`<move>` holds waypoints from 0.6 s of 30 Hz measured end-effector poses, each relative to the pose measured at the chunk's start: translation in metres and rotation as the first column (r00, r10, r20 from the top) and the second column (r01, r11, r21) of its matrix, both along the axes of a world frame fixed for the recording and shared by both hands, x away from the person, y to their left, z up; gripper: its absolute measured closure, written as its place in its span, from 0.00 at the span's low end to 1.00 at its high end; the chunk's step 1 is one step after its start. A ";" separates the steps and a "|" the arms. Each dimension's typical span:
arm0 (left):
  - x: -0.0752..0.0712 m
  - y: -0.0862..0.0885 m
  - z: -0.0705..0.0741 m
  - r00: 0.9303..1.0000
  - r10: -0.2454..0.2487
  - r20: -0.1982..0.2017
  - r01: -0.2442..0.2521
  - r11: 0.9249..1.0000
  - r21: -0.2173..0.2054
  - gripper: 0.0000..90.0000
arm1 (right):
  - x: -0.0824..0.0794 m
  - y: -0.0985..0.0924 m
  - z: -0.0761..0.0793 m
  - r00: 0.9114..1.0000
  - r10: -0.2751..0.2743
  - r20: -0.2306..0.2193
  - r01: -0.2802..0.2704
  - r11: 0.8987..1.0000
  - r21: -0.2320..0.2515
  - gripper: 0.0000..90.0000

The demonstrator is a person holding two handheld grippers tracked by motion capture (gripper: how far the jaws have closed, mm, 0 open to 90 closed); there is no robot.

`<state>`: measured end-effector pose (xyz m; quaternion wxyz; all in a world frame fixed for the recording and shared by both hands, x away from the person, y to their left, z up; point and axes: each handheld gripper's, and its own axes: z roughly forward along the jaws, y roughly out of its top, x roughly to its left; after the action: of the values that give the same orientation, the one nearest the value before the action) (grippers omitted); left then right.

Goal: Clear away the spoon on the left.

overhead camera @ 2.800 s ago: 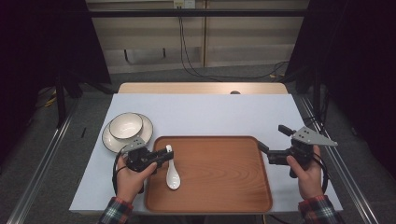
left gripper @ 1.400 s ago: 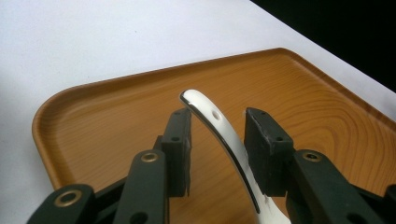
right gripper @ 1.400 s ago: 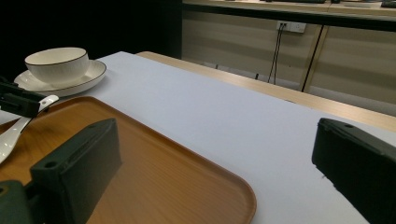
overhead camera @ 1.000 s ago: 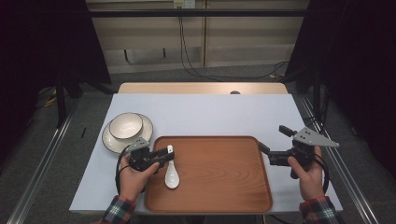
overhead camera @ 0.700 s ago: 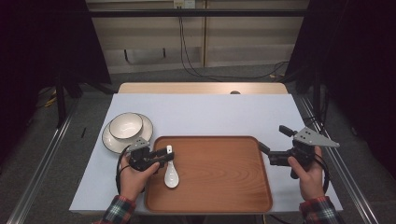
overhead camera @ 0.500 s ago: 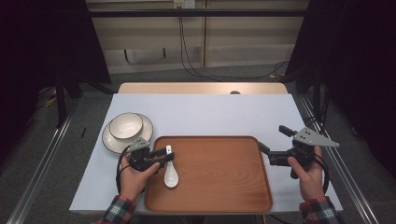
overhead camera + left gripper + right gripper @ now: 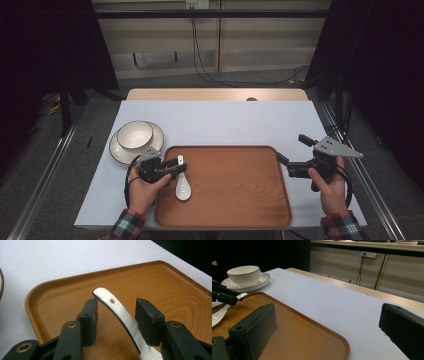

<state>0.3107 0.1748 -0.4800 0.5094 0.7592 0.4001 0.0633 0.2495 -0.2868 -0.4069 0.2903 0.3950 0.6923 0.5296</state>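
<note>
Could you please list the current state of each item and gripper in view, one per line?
Spoon: lying at the tray's left end, handle raised between the left gripper's jaws, not clamped.
Tray: flat on the table, holding the spoon.
Bowl: upright on the saucer, looks empty.
Saucer: flat on the table, left of the tray.
Left gripper: open, jaws straddling the spoon handle.
Right gripper: open, holding nothing.

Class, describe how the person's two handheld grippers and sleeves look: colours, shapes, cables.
Both are black two-jaw tools with blocky pads. The left gripper trails a black cable; the right gripper carries a grey triangular plate. Red plaid sleeves cover both wrists.
</note>
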 end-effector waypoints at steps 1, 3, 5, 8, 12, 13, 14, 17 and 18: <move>0.000 0.000 0.000 1.000 0.000 0.000 0.000 1.000 0.000 0.59 | 0.000 0.000 0.000 1.000 0.000 -0.001 0.000 1.000 -0.003 0.01; 0.000 -0.001 0.000 1.000 0.000 0.002 0.000 1.000 0.001 0.58 | 0.000 0.000 0.000 1.000 0.000 -0.004 0.000 1.000 -0.002 0.01; 0.000 -0.001 0.000 1.000 -0.001 0.002 0.001 1.000 0.004 0.57 | 0.000 0.000 0.000 1.000 0.001 -0.003 -0.001 1.000 -0.004 0.01; 0.000 -0.001 0.000 1.000 0.001 0.005 -0.001 1.000 0.008 0.56 | 0.000 0.000 0.000 1.000 0.001 -0.004 -0.001 1.000 -0.002 0.01; 0.000 -0.001 0.001 1.000 0.010 0.023 -0.010 1.000 0.006 0.51 | 0.000 0.000 0.000 1.000 0.005 -0.004 -0.005 1.000 -0.001 0.01; 0.000 -0.001 0.001 1.000 0.010 0.023 -0.010 1.000 0.006 0.51 | 0.000 0.000 0.000 1.000 0.005 -0.004 -0.005 1.000 -0.001 0.01; 0.000 0.000 0.002 1.000 0.012 0.026 -0.012 1.000 0.008 0.51 | 0.000 0.001 0.000 1.000 0.003 -0.005 -0.003 1.000 -0.002 0.01; 0.000 0.001 0.002 1.000 0.007 0.028 -0.007 1.000 0.003 0.50 | 0.000 0.001 0.000 1.000 0.004 -0.003 -0.004 1.000 -0.002 0.01; 0.000 0.000 0.003 0.999 0.010 0.033 -0.010 1.000 0.003 0.49 | 0.000 0.001 0.000 1.000 0.005 -0.002 -0.005 1.000 -0.003 0.01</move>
<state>0.3109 0.1753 -0.4772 0.5145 0.7568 0.3954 0.0791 0.2495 -0.2861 -0.4071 0.2890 0.3931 0.6944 0.5289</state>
